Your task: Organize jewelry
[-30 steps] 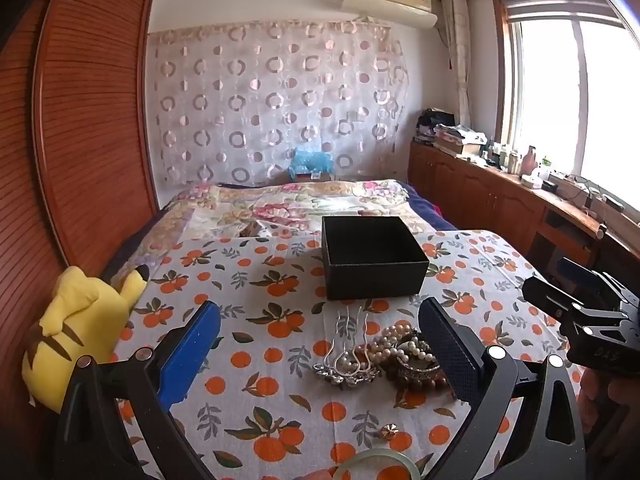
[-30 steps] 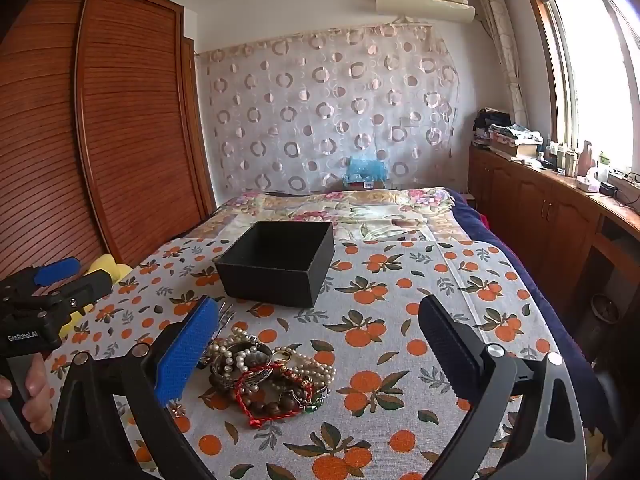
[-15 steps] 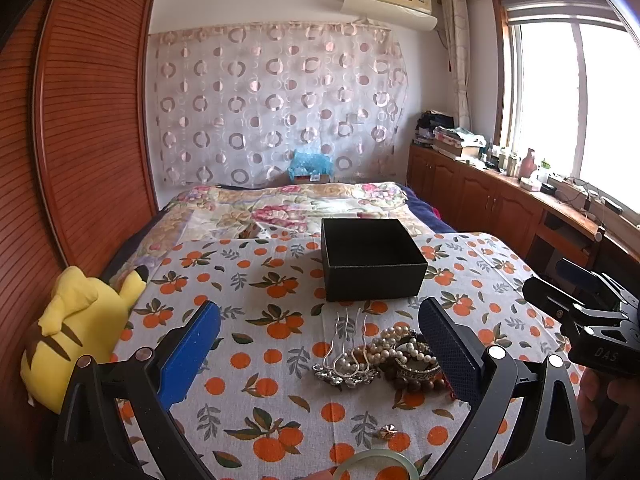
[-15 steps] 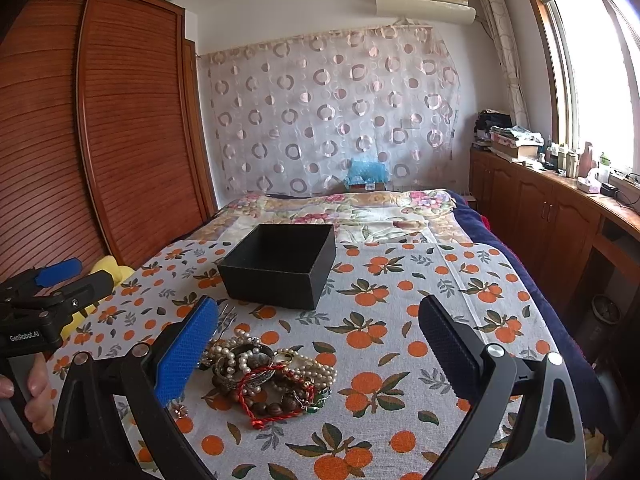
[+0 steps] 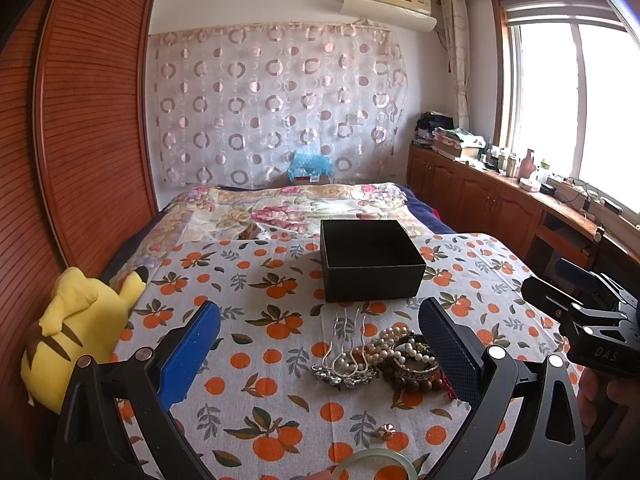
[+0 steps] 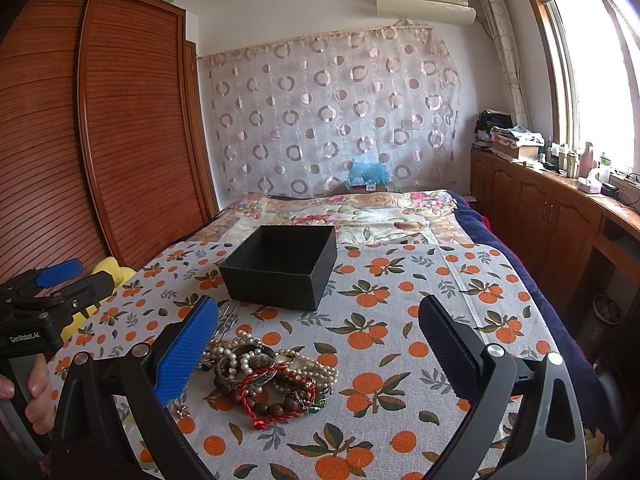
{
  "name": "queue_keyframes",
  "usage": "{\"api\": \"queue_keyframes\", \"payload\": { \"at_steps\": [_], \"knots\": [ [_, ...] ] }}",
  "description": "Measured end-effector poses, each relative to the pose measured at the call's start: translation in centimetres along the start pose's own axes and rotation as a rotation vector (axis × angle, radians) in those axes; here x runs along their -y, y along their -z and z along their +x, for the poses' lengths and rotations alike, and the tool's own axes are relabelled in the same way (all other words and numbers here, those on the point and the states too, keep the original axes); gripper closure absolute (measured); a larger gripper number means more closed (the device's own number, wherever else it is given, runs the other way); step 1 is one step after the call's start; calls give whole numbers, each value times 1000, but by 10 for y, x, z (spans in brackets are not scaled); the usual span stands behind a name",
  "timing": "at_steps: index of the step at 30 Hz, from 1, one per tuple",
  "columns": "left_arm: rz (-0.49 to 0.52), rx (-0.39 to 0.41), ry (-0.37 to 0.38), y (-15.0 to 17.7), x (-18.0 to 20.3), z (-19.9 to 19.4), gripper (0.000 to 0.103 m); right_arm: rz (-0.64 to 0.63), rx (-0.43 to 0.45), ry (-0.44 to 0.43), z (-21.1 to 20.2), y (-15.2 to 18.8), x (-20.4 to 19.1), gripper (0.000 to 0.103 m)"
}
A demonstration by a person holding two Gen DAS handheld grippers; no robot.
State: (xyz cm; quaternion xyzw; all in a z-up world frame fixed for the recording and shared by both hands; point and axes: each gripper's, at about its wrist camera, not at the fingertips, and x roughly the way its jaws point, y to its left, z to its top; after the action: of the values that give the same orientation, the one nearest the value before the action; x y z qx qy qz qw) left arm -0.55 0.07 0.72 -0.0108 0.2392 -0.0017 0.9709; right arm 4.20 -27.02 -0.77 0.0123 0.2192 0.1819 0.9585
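A heap of jewelry lies on the orange-print cloth: pearl strands, wooden beads, a metal bangle and a silver hair comb. In the right wrist view the jewelry heap also shows a red cord bracelet. Behind it stands an open, empty black box, black box. My left gripper is open above the cloth, the heap near its right finger. My right gripper is open too, the heap by its left finger. A small stud and a pale green bangle lie closer.
A yellow plush toy lies at the cloth's left edge beside the wooden wardrobe. A floral quilt covers the far bed. Wooden cabinets with clutter run under the window at right. A hand holds the other gripper's handle.
Both views have shifted only slightly; the jewelry heap and box sit a touch lower in the frames. Both grippers stay open and nothing has been picked up.
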Motion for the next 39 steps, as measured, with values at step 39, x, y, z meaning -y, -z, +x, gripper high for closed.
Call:
{"api": "queue_keyframes", "payload": {
  "at_steps": [39],
  "knots": [
    [-1, 2, -2, 1, 0, -2, 7, 0, 6, -1, 1, 3, 1, 3]
  ]
}}
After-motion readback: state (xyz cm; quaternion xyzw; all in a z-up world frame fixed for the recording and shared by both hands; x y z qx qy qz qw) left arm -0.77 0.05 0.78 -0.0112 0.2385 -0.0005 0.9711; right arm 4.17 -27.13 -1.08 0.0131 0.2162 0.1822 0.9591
